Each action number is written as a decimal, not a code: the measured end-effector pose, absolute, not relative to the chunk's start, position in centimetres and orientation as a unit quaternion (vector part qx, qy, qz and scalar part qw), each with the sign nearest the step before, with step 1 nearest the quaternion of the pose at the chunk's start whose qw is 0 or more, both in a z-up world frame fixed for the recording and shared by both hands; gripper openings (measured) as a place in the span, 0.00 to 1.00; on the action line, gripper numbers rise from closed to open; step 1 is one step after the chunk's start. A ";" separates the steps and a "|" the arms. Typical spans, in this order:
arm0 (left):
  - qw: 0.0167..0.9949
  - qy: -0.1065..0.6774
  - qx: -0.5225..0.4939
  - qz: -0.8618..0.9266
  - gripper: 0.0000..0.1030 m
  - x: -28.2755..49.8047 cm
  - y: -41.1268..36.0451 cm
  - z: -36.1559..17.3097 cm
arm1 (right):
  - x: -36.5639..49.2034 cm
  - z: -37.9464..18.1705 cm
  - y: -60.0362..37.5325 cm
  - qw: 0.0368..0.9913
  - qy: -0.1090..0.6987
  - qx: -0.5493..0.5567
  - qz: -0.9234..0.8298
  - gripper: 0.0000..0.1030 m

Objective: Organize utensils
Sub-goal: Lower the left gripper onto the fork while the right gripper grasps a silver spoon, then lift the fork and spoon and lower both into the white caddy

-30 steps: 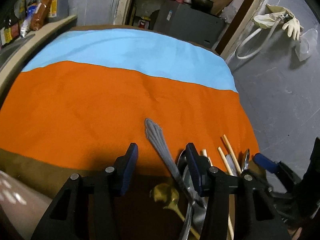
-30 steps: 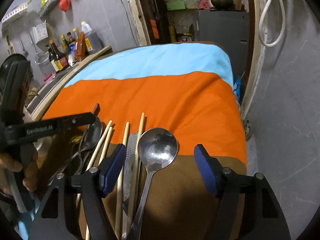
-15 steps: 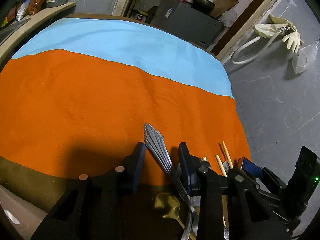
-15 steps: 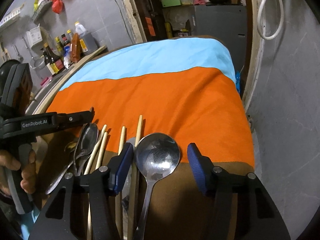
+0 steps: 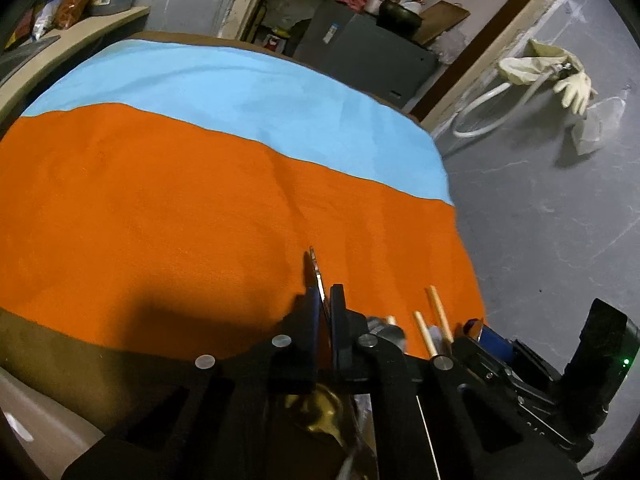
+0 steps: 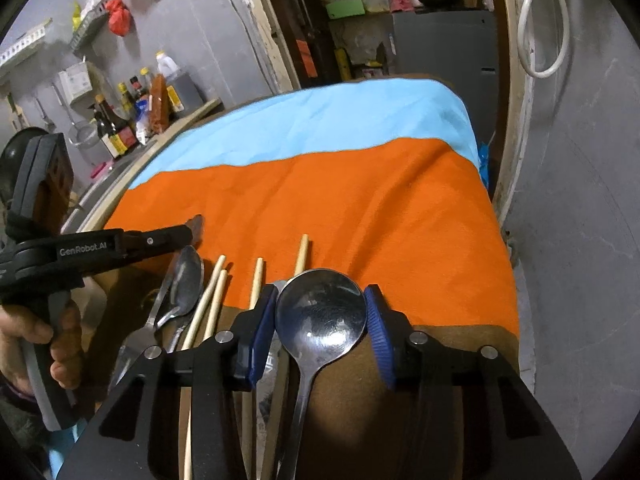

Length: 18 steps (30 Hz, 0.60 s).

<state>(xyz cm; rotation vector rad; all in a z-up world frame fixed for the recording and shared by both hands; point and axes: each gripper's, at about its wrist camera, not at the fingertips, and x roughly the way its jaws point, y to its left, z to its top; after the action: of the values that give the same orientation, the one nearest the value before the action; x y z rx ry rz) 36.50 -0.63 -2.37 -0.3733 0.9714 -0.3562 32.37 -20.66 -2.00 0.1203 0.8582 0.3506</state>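
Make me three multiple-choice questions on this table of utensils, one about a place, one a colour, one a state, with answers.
1. Where is the big spoon's bowl?
A. Between the right tool's fingers
B. On the blue cloth
C. On the shelf

2. What colour is the cloth band under the chopstick tips?
A. Green
B. Orange
C. White

3. What state is the left tool in?
A. Wide open
B. Out of view
C. Shut on a metal handle

Answers: 1 A, blue pads flank the bowl. 2 B, the tips lie on orange. 3 C, the fingers pinch the handle.
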 end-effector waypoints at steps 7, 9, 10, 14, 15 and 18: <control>0.867 0.418 -0.177 -0.208 0.00 34.0 -1.3 -0.3 | 30.2 -0.5 -20.2 0.911 0.366 0.033 0.186 0.40; 0.877 0.391 -0.174 -0.219 0.00 32.7 -1.5 0.6 | 29.2 0.2 -20.1 0.920 0.342 0.024 0.191 0.40; 0.882 0.377 -0.172 -0.223 0.00 32.1 -1.8 1.1 | 28.7 0.4 -20.0 0.923 0.332 0.021 0.191 0.40; 0.908 0.310 -0.163 -0.231 0.00 29.2 -1.9 2.8 | 26.6 1.5 -19.7 0.940 0.283 0.007 0.189 0.40; 0.913 0.293 -0.162 -0.232 0.00 28.3 -2.0 3.2 | 26.1 1.8 -19.6 0.944 0.271 0.003 0.187 0.40; 0.923 0.250 -0.169 -0.237 0.00 26.3 -1.8 4.6 | 24.7 2.6 -19.4 0.954 0.236 -0.002 0.183 0.40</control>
<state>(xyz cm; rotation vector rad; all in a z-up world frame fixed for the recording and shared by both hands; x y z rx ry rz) 26.32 -1.80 4.56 -0.3478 0.5141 -0.4856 24.71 -19.41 2.63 -0.0043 0.4796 0.3719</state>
